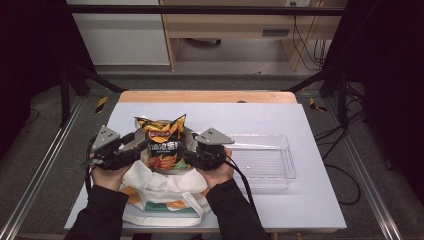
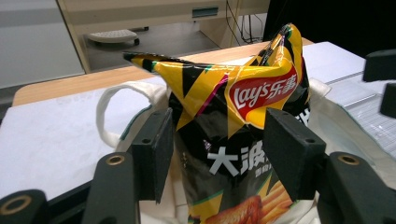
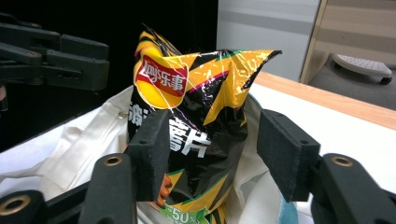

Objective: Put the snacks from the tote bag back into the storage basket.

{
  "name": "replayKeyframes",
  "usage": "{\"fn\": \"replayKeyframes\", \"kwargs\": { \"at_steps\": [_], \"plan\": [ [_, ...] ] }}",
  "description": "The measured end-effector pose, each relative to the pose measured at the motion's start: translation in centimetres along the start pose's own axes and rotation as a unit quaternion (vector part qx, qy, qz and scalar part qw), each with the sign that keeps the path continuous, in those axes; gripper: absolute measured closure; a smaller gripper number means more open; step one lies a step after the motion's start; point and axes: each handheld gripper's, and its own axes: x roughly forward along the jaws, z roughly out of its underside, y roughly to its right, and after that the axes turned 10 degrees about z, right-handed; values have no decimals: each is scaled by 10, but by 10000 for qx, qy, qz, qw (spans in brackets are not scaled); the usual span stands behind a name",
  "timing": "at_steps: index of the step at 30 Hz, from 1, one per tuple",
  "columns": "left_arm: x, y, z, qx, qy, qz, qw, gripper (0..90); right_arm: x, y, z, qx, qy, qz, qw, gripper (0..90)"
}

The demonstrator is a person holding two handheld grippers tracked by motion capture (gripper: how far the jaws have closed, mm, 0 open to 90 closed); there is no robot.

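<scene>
A black and yellow Lay's chip bag point(image 1: 162, 140) stands upright in the mouth of a white cloth tote bag point(image 1: 165, 186) at the near middle of the table. My left gripper point(image 1: 141, 148) reaches in from its left and my right gripper point(image 1: 189, 153) from its right. In the left gripper view the chip bag point(image 2: 233, 116) sits between the open jaws of the left gripper point(image 2: 219, 149), close to both pads point(image 2: 152, 149). In the right gripper view the chip bag point(image 3: 196, 107) stands between the open jaws of the right gripper point(image 3: 210, 149), with a gap beside the right-hand pad point(image 3: 285, 149).
A clear plastic tray point(image 1: 265, 161) lies on the white table cover point(image 1: 250, 115) just right of my right hand. The tote's loop handle point(image 2: 109, 100) stands up behind the chip bag. A wooden table edge point(image 1: 207, 96) runs along the far side.
</scene>
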Motion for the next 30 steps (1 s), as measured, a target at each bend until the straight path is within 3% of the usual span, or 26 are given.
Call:
{"fn": "replayKeyframes", "kwargs": {
  "at_steps": [9,17,22,25,26,27,30],
  "plan": [
    [16,-1,0,-4,-135,19,9999,433,17,-4,1,61,-139,56,9999,528],
    [18,-2,1,-25,-142,14,9999,433,33,-7,-1,148,-227,110,9996,580],
    [18,-3,2,-30,-151,23,9999,430,40,-11,0,34,-326,135,9994,630],
    [19,-2,2,-11,-180,35,9998,424,43,-14,0,-97,-393,179,9990,755],
    [19,-2,2,-11,-180,35,9998,422,43,-14,0,-97,-393,179,9990,755],
    [19,-2,2,-4,-185,32,9998,420,42,-14,0,-140,-418,202,9988,847],
    [19,-2,2,-34,-178,47,9998,413,40,-12,0,-169,-414,187,9988,900]
  ]
}}
